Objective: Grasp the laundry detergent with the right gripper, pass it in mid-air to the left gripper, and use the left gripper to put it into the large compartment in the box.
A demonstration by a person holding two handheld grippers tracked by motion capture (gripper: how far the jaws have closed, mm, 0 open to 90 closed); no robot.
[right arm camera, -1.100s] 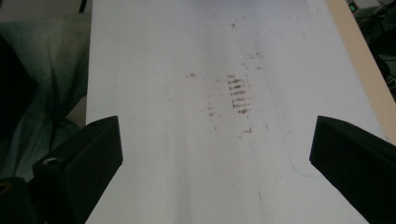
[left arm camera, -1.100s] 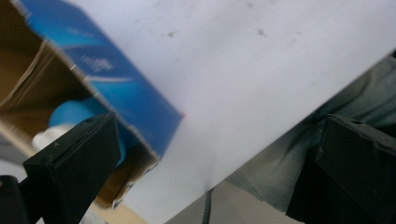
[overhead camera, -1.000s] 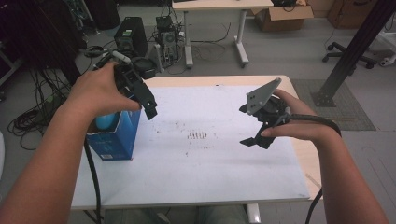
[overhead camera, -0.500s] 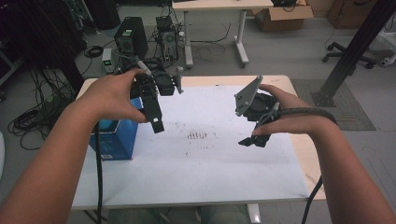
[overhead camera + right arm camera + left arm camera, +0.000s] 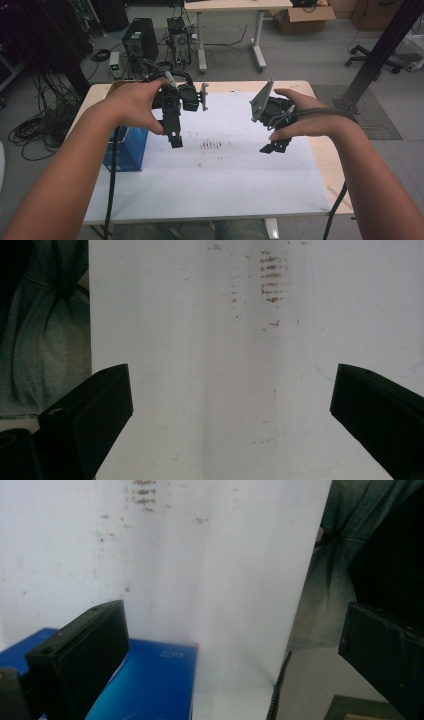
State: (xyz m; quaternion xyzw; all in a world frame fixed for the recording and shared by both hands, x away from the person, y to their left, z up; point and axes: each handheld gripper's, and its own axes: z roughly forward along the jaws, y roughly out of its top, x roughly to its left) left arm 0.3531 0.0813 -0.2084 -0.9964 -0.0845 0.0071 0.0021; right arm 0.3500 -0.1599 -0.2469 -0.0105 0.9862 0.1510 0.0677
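Both grippers held above white sheet [image 5: 235,170], jaws wide, nothing gripped: left gripper [image 5: 175,135] right of blue box [image 5: 125,150], right gripper [image 5: 274,146] opposite; box untouched, work judged barely begun

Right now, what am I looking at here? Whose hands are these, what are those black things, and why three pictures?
A person stands at a white table and holds a hand-operated grasping tool in each hand: the left tool and the right tool. One picture comes from a camera above. The other two come from cameras riding on each tool, looking along its black jaws. Both tools are open and hold nothing. A blue box stands at the table's left edge, and brown smudges mark the middle.
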